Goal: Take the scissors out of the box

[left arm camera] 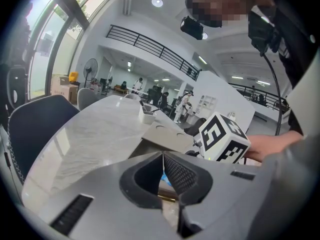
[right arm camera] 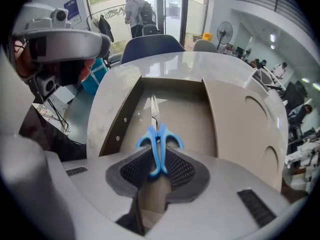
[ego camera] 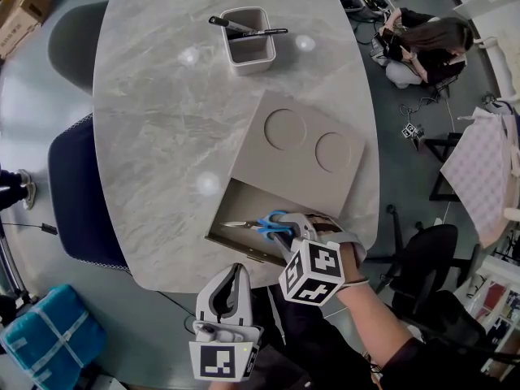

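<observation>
Marble table [ego camera: 162, 136], open box [ego camera: 244, 203] at its five o'clock edge: scissors [ego camera: 260, 224] still inside, blue handles pinched by the steeply down-pointing right gripper [right arm camera: 158, 168] ready to lift; left gripper [left arm camera: 163, 156] closed, empty, parked clear at six.

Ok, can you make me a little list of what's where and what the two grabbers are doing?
scissors: blue handles, inside the open box
right gripper: shut on the scissors' handles, pointing steeply down
left gripper: shut, empty, off the table's near edge
also on table: small tray with pens
task: scissors not out yet
</observation>
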`<state>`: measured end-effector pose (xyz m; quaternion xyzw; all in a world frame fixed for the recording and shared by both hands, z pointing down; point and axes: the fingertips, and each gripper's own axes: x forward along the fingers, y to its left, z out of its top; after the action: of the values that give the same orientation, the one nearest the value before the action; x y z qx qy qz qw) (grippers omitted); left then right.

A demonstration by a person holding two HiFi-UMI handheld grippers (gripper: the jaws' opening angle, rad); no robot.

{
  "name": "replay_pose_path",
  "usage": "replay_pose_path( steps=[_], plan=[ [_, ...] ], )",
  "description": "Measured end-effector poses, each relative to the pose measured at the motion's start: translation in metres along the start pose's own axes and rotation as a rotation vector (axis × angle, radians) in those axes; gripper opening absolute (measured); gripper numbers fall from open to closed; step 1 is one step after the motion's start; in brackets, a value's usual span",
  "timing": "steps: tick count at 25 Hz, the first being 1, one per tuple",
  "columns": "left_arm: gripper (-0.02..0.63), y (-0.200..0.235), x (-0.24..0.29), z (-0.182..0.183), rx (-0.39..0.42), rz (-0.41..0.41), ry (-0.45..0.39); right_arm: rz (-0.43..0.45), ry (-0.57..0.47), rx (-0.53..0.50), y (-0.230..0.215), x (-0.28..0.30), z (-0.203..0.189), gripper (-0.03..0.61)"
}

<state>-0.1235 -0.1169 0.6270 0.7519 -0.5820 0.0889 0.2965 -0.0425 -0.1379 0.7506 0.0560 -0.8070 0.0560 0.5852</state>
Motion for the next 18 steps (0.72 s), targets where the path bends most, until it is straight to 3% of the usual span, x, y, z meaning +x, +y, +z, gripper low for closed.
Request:
replay_pose_path(
  steps=[3, 18],
  plan=[
    [0.017, -0.002, 0.001, -0.002, -0.004, -0.001, -0.001, 0.017, -0.004, -0.010, 0.000, -0.001, 0.000, 0.078],
    [0.017, -0.016, -0.004, 0.009, -0.013, 0.002, 0.023, -0.060, -0.074, 0.000, -0.008, -0.038, 0.002, 0.074]
  ],
)
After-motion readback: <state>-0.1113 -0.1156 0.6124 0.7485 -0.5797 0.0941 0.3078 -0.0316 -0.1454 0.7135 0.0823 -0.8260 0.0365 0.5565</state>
